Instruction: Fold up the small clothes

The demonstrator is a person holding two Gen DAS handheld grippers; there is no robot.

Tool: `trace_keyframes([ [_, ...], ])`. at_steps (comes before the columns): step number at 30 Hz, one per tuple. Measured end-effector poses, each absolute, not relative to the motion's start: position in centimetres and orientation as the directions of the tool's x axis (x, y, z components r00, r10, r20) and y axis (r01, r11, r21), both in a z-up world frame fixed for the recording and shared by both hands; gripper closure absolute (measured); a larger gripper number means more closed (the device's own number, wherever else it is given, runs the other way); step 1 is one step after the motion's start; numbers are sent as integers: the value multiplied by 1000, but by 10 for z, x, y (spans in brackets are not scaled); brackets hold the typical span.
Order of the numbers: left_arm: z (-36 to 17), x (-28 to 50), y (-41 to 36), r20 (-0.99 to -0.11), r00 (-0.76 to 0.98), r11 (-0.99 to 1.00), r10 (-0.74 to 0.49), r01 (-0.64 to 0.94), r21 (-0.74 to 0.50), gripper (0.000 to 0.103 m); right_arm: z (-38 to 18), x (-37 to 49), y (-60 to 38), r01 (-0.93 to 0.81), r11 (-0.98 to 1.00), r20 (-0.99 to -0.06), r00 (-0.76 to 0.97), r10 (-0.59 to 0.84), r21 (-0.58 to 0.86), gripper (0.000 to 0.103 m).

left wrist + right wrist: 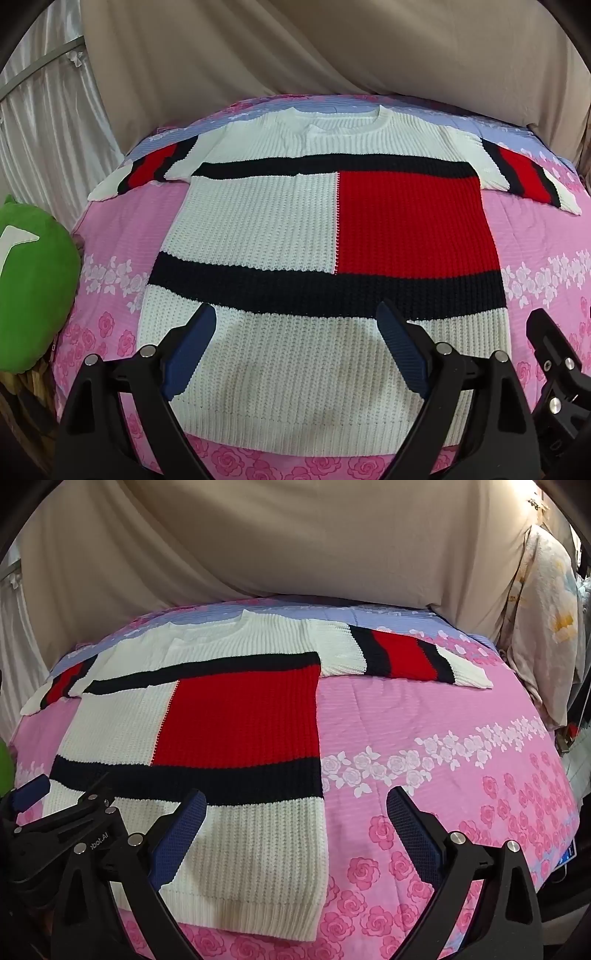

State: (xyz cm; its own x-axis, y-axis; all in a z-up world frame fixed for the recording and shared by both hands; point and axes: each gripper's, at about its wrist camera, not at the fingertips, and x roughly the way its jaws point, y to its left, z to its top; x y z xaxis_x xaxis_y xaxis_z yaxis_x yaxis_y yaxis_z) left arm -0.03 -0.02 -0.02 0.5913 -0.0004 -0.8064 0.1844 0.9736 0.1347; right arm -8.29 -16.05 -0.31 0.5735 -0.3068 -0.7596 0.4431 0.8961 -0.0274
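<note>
Left claw [31, 790] body — mirrored "bot.AI" (partly hidden).

The chunky rib-knit sweater in white, red and navy blocks [325, 236] looks like thick, matt yarn with a bumpy ridged surface. The pink rose-print bedsheet [424, 720] under it is thin woven cloth, finely crinkled, no shine. The left gripper [295, 321] and right gripper [295, 808] are matt black plastic with shiny metal bolt heads and ribbed blue rubbery finger pads [192, 347]. The green plush cushion [33, 280] looks soft and fuzzy, and the beige draped backdrop cloth [332, 48] smooth and dull.
</note>
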Motion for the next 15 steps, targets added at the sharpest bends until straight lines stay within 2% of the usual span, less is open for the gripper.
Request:
trace_keyframes([
  [15,0,-4,-1,-807,590,973,-7,189,129,17,-3,-82,-159,438,898,-761,573,-305,-29,6],
])
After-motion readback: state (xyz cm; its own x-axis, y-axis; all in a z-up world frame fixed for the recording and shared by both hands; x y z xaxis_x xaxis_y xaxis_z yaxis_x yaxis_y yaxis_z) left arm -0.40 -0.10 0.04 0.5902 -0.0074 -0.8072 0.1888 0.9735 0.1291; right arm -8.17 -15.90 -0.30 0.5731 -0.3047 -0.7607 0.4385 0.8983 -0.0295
